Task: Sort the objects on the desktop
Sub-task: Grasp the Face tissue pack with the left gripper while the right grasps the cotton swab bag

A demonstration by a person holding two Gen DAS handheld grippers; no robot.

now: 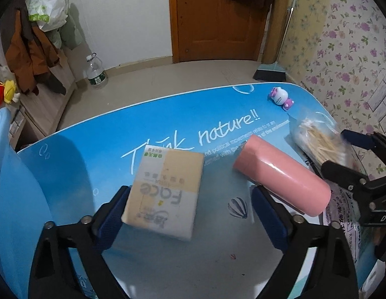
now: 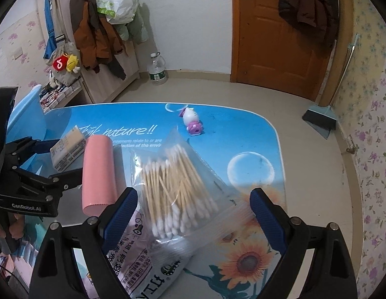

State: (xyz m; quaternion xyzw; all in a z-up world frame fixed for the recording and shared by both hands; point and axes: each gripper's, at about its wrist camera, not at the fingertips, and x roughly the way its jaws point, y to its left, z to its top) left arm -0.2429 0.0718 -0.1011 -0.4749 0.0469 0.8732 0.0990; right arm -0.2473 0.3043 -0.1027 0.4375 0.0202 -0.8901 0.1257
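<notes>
Left gripper (image 1: 188, 214) nearest, jaws wide, straddling tissue pack (image 1: 165, 191); left pad at pack's near corner, right pad well clear, nothing gripped. Pack flat on worktop (image 1: 75, 174), long axis running away from camera and tilted slightly right, so short width lies across jaws; probably next grasp, needing only closure. Pink cylinder (image 1: 280, 177) on its side just right of right pad, axis diagonal, near end toward right gripper.

Right gripper (image 2: 193, 214) likewise wide, empty, pointing steeply down over clear bag of swabs (image 2: 178, 189). Bag between jaws, swabs' long axis running away from camera, leaning left at far end; zip edge toward right finger. Bag partly resting on printed pouch (image 2: 140, 264) beneath left finger. Cylinder just beyond that finger, beside bag.

Judged: each hand nearer own item, pack for left, swabs for right; cylinder between, reachable by either.

Farther off, small toy figure (image 2: 191, 122) alone on its side near far edge.
</notes>
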